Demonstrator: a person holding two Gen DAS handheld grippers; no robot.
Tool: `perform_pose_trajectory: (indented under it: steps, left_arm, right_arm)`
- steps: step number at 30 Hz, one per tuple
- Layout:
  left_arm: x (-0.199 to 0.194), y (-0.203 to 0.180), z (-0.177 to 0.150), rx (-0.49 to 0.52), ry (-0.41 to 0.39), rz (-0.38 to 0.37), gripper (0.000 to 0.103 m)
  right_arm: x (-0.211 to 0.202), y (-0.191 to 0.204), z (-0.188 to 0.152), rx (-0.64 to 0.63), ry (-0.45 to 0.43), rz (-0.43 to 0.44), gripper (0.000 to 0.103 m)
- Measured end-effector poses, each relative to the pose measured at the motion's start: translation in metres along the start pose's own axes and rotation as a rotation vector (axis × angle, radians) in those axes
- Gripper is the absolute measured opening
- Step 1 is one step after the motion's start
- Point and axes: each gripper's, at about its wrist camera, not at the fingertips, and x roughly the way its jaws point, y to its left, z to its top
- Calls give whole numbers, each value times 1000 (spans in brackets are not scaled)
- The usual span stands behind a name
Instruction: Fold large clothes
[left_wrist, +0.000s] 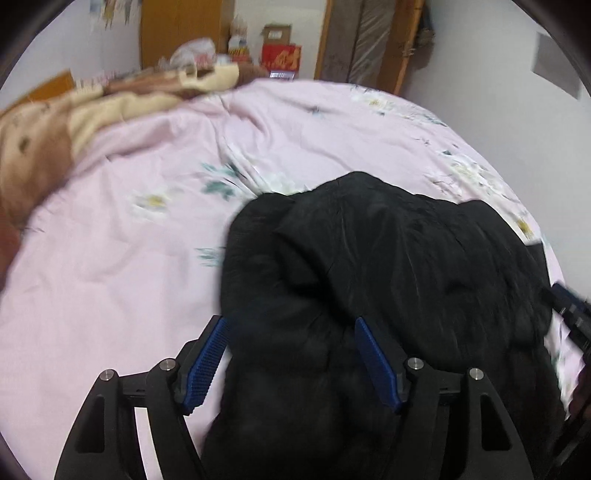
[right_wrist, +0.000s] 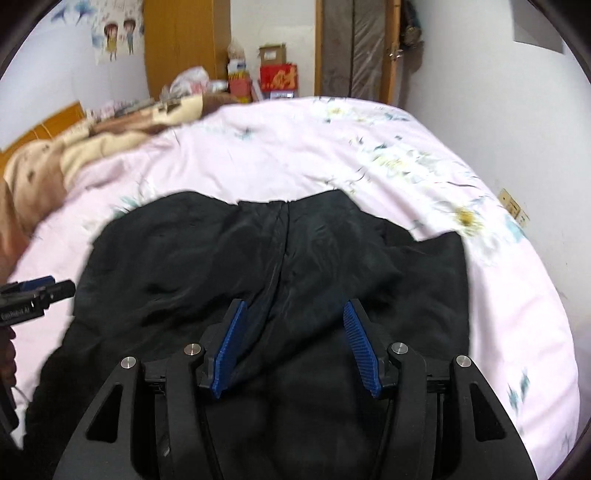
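Pink floral-print quilt-covered bed (right_wrist: 295, 155) carries everything; crumpled tan-and-brown blanket (right_wrist: 74, 155) is bunched along its far left edge. Large black padded fabric jacket (right_wrist: 258, 258) lies in a loose heap on the near part of the bed, closer to the right edge, with its centre seam running away from the right wrist camera. My read: puffy, soft, no stiffness at all, moderately heavy for a garment, shell looks smooth so likely slippery. It'll sag and slide if pinched through a single thin layer. Better to take a seam, hem or shoulder edge where layers stack, one grip per side, and lift evenly. Left gripper (left_wrist: 291, 325) has jaws wide apart, straddling a bulge at the jacket's left edge, blue ribbed pads (left_wrist: 207, 358) not clamped on anything I can see. Right gripper (right_wrist: 293, 306) likewise spread wide over the jacket's middle near the seam, holding nothing. Both views are motion-blurred, so whether the pads touch the fabric is unclear.
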Motion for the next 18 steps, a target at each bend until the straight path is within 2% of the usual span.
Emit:
perform_pose_trajectory:
  steps: [3, 6, 7, 10, 18]
  left_arm:
    - [-48, 11, -33, 21, -9, -28, 71]
    - [-83, 20, -69, 56, -14, 13, 71]
    - [-92, 25, -81, 56, -3, 2, 71]
    - [-109, 38, -112, 29, 42, -9, 71]
    - [-132, 60, -172, -29, 68, -15, 71]
  right_arm:
    - [-46, 3, -21, -6, -19, 26, 55]
    - [-86, 2, -45, -16, -25, 27, 55]
    - [-97, 2, -54, -12, -24, 23, 55]
    - [-127, -6, -78, 18, -27, 12, 55]
    - [-174, -30, -143, 92, -18, -36, 58]
